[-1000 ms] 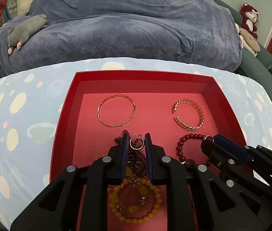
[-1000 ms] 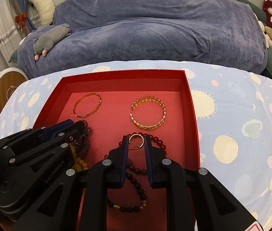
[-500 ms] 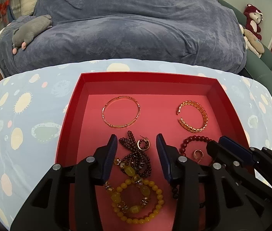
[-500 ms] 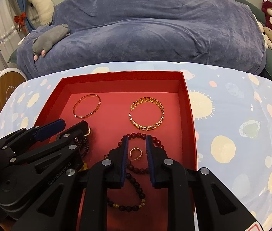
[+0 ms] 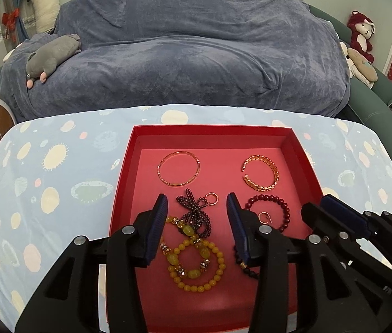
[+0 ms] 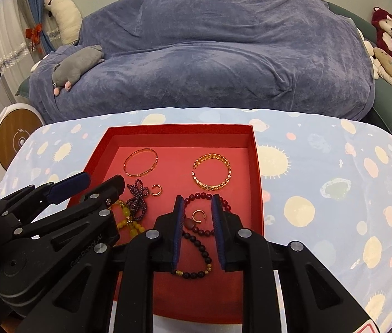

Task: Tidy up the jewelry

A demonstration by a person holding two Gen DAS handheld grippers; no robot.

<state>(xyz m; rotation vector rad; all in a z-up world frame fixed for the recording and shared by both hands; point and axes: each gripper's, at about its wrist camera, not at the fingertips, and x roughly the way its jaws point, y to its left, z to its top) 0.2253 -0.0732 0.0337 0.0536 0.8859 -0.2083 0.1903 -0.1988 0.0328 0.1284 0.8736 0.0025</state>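
A red tray [image 5: 125, 163] [image 6: 257, 166] holds the jewelry. A thin gold bangle [image 5: 178, 172] and a gold cuff [image 5: 261, 176] lie at the back. A small gold earring [image 5: 212, 199] lies beside a purple bead strand [image 5: 194, 216], with a yellow bead bracelet [image 5: 196, 263] in front. My left gripper [image 5: 197, 222] is open and empty above them. A second gold earring [image 6: 199, 216] lies inside a red bead bracelet [image 6: 210, 213], near a dark bead bracelet [image 6: 196, 258]. My right gripper [image 6: 197, 222] is open around that earring and holds nothing.
The tray sits on a light blue patterned cloth [image 5: 43, 180]. A big blue beanbag [image 5: 182, 55] with a grey plush toy [image 5: 51, 55] stands behind the table. Plush toys [image 5: 361, 41] sit at the far right. A round wooden-faced device [image 6: 18, 138] stands at the left.
Both grippers let go of their gold earrings, opened and drew back. The earrings now lie on the tray floor.
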